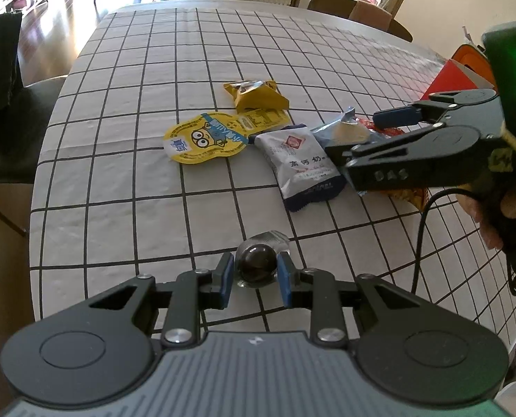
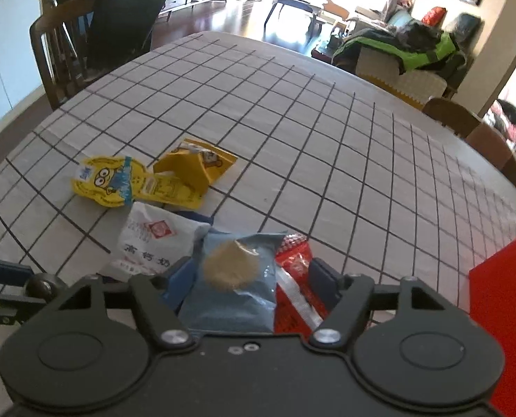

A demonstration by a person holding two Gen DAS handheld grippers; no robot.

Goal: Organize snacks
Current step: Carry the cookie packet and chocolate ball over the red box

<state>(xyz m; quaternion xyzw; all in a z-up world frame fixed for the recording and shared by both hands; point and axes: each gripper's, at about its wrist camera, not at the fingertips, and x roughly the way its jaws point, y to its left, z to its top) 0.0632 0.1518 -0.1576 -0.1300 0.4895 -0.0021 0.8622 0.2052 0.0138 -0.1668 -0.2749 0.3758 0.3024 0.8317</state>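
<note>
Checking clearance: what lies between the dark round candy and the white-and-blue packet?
Only bare gridded tablecloth between dark candy and white-and-blue packet, per left wrist view.

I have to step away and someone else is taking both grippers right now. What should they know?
Left gripper: fingers either side of a dark round candy in clear wrap, low over the table; not clearly clamped yet.
Right gripper: open around a blue cracker packet, with a red packet beside it.
On the cloth: white milk packet, yellow cartoon pouch, yellow folded packet. Red box at the right edge.
Done: nothing visibly sorted. Left: all snacks.
</note>
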